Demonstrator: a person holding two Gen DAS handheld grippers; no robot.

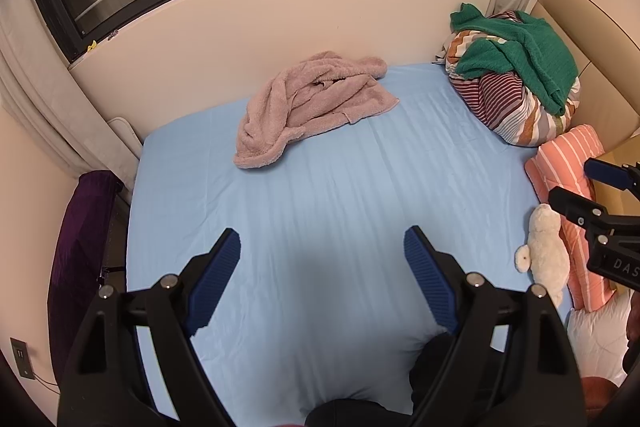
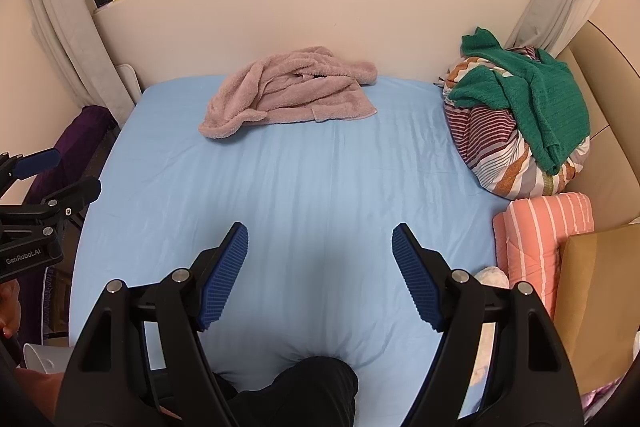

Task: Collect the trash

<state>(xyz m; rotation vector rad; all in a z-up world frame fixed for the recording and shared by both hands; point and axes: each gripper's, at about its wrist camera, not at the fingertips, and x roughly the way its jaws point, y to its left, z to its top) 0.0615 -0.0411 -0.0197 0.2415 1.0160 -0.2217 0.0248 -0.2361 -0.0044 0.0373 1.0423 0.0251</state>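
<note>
No trash item shows on the blue bed sheet in either view. My left gripper is open and empty, held above the near middle of the bed. My right gripper is open and empty too, also above the near part of the sheet. The right gripper shows at the right edge of the left wrist view, and the left gripper at the left edge of the right wrist view. A white bin rim shows at the lower left beside the bed.
A crumpled pink towel lies at the far side by the wall. A striped bundle with a green cloth sits in the far right corner. An orange striped pillow and a white plush toy lie along the right. A purple bag stands left of the bed.
</note>
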